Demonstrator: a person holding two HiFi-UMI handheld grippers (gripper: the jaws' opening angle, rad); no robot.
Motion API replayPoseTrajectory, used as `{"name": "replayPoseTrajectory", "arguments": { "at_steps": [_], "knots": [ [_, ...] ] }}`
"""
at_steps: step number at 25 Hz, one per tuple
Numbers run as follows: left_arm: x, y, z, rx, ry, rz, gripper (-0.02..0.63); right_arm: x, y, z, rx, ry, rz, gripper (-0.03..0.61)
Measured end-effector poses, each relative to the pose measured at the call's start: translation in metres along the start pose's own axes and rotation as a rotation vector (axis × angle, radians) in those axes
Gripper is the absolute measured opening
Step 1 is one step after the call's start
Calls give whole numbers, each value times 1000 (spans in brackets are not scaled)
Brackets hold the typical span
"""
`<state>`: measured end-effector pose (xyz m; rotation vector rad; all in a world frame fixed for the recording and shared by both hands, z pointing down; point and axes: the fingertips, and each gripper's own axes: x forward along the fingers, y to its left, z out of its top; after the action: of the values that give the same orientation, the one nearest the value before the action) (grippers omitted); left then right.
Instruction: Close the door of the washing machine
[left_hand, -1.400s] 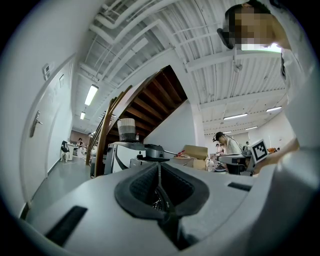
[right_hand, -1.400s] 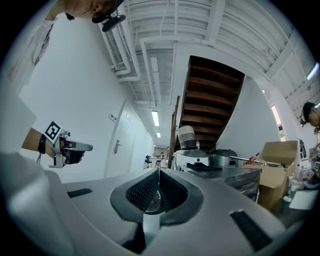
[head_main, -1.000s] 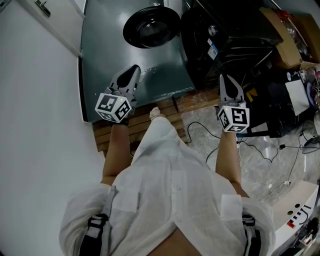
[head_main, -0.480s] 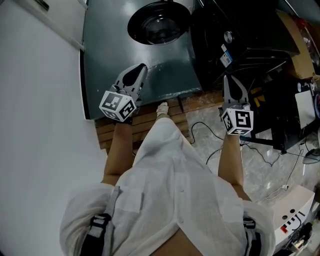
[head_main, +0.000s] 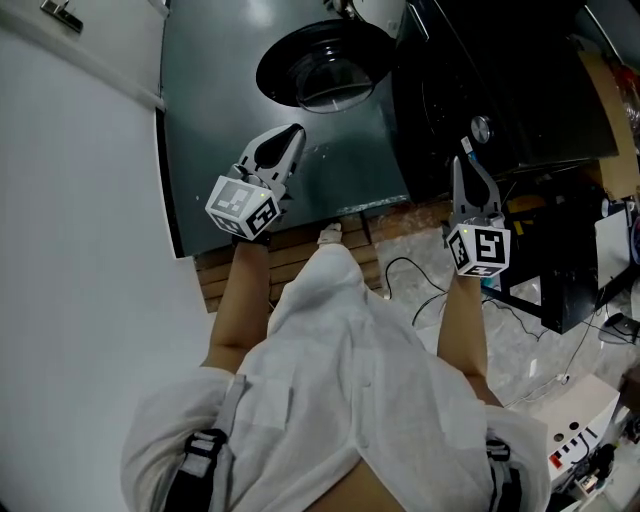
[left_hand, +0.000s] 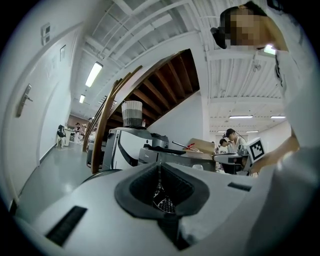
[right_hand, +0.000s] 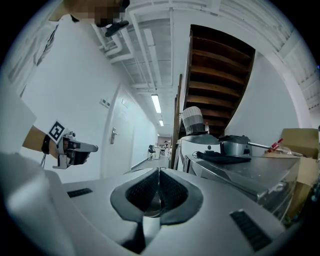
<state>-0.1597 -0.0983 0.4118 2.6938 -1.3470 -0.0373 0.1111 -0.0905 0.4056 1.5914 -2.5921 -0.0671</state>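
Both tongs were clenched with nothing between them. The left tongs (head_main: 288, 138) hung over the dark washing machine (head_main: 220, 120), whose round door (head_main: 325, 65) sat at twelve o'clock in the head view; whether it was ajar could not be told. The right tongs (head_main: 459, 165) hovered at three o'clock, well apart from the door, over black equipment (head_main: 520, 90)

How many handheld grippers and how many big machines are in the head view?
Grey handheld grippers, tongs shut: 2, left gripper and right gripper
Dark grey-green metal washing machine with round door: 1
Black boxy machine beside it: 1
Total: 4
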Motion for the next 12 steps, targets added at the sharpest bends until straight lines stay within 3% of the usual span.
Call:
{"name": "replayPoseTrajectory", "arguments": {
  "at_steps": [7,12],
  "knots": [
    [51,79,38,-8,37,-26,25,95,-4,35,8,34,-4,29],
    [72,120,46,-4,77,-30,25,137,-3,53,6,50,4,29]
  ]
}}
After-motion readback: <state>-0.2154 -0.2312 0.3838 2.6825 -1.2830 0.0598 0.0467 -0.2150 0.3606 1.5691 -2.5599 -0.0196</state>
